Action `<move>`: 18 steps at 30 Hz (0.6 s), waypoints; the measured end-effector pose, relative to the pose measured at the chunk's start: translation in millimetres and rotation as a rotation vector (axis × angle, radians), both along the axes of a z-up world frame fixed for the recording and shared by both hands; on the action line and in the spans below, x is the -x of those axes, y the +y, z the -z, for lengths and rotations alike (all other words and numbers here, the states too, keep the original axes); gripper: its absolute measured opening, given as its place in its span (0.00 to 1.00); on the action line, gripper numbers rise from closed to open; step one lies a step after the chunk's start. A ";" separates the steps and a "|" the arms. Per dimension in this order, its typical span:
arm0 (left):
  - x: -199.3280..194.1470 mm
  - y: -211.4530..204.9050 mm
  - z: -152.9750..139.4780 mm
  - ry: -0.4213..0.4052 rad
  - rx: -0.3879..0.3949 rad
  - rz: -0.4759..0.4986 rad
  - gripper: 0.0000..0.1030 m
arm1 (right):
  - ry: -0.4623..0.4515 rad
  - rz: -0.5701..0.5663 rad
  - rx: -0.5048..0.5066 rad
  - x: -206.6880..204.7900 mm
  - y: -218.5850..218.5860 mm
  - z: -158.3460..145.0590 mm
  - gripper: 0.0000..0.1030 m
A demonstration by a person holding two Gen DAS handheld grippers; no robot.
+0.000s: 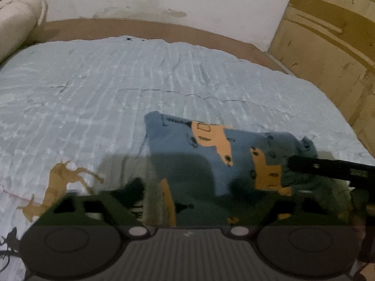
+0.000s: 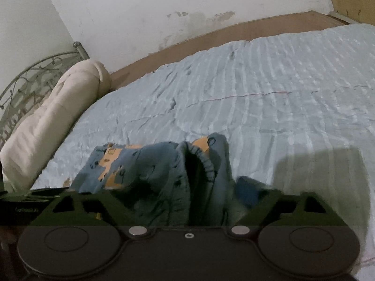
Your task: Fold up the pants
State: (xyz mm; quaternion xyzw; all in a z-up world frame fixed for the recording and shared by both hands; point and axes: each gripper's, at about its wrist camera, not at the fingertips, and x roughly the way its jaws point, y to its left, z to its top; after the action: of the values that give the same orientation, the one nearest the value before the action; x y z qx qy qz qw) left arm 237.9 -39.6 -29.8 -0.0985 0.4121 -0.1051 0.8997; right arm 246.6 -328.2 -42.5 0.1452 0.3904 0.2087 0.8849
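Blue pants [image 1: 199, 154] with orange patches and small dark prints lie crumpled on a light blue bedspread [image 1: 117, 82]. My left gripper [image 1: 211, 199] hangs low over their near part, jaws apart, with cloth lying between its dark fingers [image 1: 131, 196]. In the right wrist view the ribbed waistband [image 2: 206, 164] bunches up between the fingers [image 2: 269, 201] of my right gripper [image 2: 187, 201], which is also open. A black bar of the right tool [image 1: 328, 169] reaches in at the pants' right end in the left wrist view.
A rolled cream quilt [image 2: 58, 117] lies along the bed's left edge against a metal headboard [image 2: 35, 77]. A brown bed frame [image 1: 140, 27] and stained white wall [image 2: 164, 11] bound the far side. Wooden furniture [image 1: 328, 46] stands right. The bedspread stretches beyond the pants.
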 end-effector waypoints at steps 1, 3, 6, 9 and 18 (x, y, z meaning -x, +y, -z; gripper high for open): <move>-0.9 0.7 -0.9 -0.001 0.016 0.012 0.58 | 0.002 0.003 -0.008 -0.1 -1.2 0.3 0.52; -2.2 0.5 -4.0 -0.001 0.022 0.006 0.42 | 0.005 0.004 -0.016 0.8 -3.8 0.1 0.42; -2.3 0.7 -11.2 -0.021 0.012 -0.014 0.24 | -0.025 0.005 -0.014 6.5 -4.5 -3.8 0.25; -2.3 2.5 -19.7 -0.041 0.013 -0.011 0.21 | -0.083 0.015 -0.009 9.9 -2.2 -13.4 0.20; -15.6 6.3 -54.0 -0.162 0.018 0.013 0.14 | -0.233 0.054 -0.001 11.8 6.4 -45.9 0.16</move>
State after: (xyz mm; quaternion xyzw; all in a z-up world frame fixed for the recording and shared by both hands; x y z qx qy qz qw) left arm 253.5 -33.3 24.2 -0.0951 0.3376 -0.1221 0.9285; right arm 234.8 -321.8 3.4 0.1309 0.2805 0.2004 0.9295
